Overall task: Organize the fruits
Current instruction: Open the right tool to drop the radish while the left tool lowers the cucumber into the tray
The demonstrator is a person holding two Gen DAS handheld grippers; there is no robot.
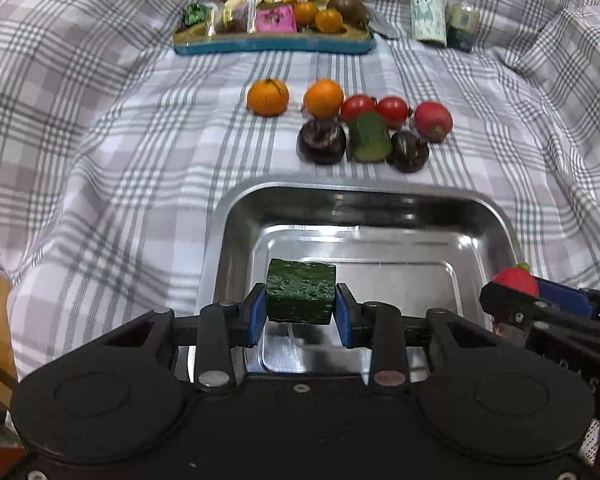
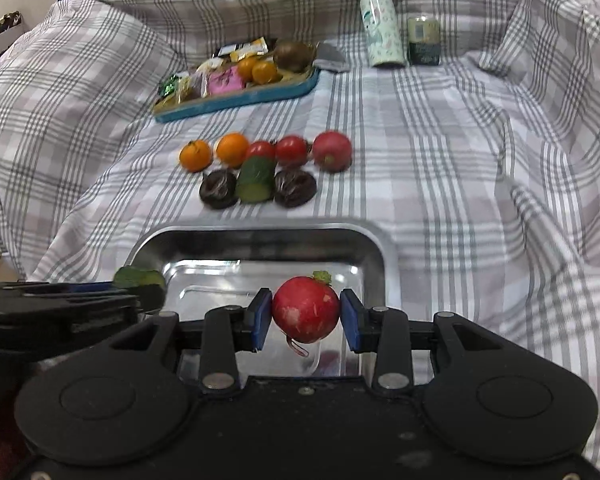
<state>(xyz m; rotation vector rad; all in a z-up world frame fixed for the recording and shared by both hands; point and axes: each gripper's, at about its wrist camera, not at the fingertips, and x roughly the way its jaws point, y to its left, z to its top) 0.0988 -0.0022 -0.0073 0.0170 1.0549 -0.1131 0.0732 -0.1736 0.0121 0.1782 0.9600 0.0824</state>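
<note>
The left gripper [image 1: 301, 307] is pinching a short dark-green cucumber chunk [image 1: 301, 295] between its blue pads, holding it above the near part of a shiny rectangular stainless-steel tray [image 1: 380, 204]. The right gripper [image 2: 305, 316] is clamping a round red radish with a small green top [image 2: 306, 308] in the same way, likewise over the steel tray [image 2: 260, 236]; in the left wrist view this radish [image 1: 516, 280] is showing at the tray's right rim, in the right gripper [image 1: 516, 300]. In the right wrist view the left gripper [image 2: 140, 292] and its cucumber chunk [image 2: 138, 277] are appearing at the tray's left edge. The tray is lying on a grey-and-white plaid cloth [image 1: 100, 140]. Beyond its far rim the remaining produce is sitting in two rows: two orange mandarins [image 1: 268, 97] [image 1: 323, 97], two red cherry tomatoes [image 1: 358, 107] [image 1: 393, 111] and a second red radish [image 1: 433, 121] behind; two dark brown rounded items [image 1: 322, 141] [image 1: 409, 151] flanking a second green cucumber piece [image 1: 369, 137] in front, with the cucumber leaning against the tomatoes. Farther back, a teal-rimmed rectangular tray of wrapped snacks and small fruits [image 1: 274, 46] is resting on the cloth, and to its right a pale patterned bottle [image 1: 427, 4] is standing beside a small dark-based jar [image 1: 463, 26].
</note>
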